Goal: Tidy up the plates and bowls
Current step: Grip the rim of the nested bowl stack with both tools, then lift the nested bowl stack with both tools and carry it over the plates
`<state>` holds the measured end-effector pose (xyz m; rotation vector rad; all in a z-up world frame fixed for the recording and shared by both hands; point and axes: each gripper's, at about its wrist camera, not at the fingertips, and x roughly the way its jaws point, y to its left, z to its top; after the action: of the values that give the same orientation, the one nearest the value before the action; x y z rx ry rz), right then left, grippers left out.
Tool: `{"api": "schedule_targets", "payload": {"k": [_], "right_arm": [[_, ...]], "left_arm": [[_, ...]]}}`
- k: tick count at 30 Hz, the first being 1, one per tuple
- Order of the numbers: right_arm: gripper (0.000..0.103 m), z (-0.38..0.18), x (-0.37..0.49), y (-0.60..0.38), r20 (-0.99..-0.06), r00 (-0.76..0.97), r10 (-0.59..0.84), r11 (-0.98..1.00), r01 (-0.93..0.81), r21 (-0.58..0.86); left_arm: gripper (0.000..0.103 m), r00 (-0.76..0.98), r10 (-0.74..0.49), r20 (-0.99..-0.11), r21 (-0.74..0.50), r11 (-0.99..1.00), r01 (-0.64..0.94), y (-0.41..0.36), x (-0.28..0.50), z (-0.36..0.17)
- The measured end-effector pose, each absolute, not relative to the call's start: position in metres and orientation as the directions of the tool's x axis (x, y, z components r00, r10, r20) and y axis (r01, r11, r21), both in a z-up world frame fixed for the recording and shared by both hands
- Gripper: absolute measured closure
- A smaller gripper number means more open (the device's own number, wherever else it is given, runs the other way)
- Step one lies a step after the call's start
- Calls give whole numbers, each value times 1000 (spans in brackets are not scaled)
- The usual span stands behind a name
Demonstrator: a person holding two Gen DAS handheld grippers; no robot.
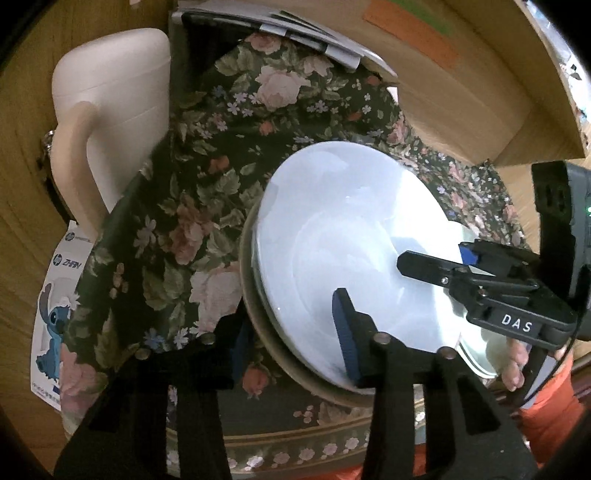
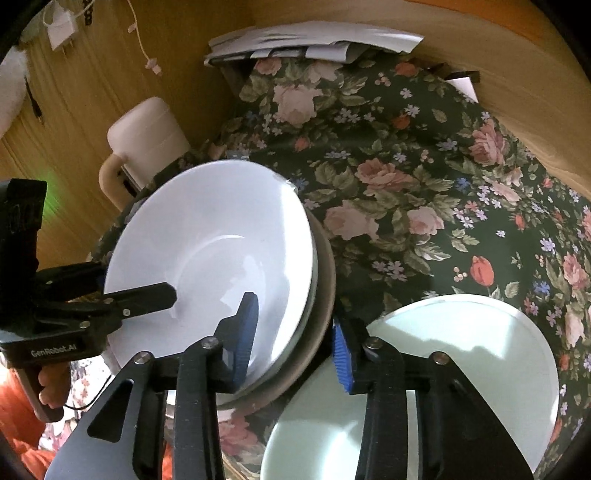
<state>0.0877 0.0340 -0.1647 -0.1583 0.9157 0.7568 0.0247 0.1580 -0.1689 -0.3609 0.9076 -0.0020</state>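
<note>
Holding the stack of plates [image 2: 221, 258] by its two sides keeps it steady: left claw [image 1: 291, 328] and right claw [image 2: 291, 332] each clamp its rim.

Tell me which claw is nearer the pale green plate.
Right. The right claw straddles the white stack's rim with one finger beside the pale green plate; the left claw grips the stack's far side.

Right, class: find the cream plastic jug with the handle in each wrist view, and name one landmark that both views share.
Left wrist view: the cream jug stands at upper left, at the edge of the floral cloth.
Right wrist view: the cream jug sits upper left of centre, just behind the white plate.
Shared landmark: the stack of papers at the top.
</note>
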Motion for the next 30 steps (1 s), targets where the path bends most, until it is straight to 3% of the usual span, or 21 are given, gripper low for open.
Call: {"api": "schedule_targets", "payload": {"k": [19,30], "right_arm": [[74,-158,94,36,-758,399,516,769,-605,205],[75,-135,88,28,-714,446,540,774,-596,212]], "left_arm": [[64,638,-43,-769,-235,947,-219,149,26,-167],[65,692,-18,-721,-218,954,-203,143,22,-137]]}}
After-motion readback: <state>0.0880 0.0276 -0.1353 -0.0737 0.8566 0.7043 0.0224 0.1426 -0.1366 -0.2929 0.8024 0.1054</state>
